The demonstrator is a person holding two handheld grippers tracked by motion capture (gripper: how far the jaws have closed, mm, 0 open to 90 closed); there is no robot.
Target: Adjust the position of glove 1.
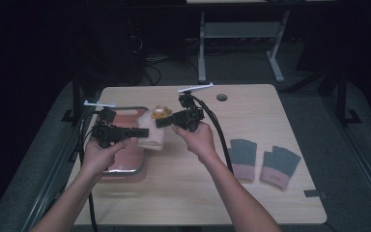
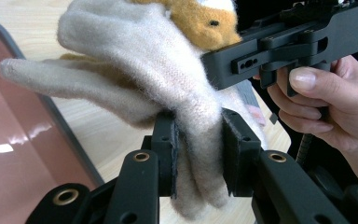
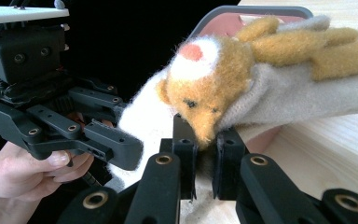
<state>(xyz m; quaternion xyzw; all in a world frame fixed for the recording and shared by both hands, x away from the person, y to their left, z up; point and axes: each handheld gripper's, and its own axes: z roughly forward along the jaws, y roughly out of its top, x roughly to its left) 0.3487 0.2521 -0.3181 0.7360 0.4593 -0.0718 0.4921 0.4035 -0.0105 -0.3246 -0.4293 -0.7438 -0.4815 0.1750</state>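
Left tongs (image 2: 198, 154) clamped on cream glove (image 2: 158, 70); right tongs (image 3: 205, 154) clamped on same glove, above pink tray (image 1: 125, 162) at nine o'clock on tabletop (image 1: 183, 193)

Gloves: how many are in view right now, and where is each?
3. A cream glove with an orange animal face is held between both grippers above the tray's right edge. Two grey gloves with pink cuffs lie side by side at table right. Others could be hidden.

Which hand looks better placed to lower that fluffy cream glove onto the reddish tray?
Probably the left: its gripper hangs over the reddish metal-rimmed tray, shut on the fluffy cream animal-face glove. The right gripper grips it farther away.
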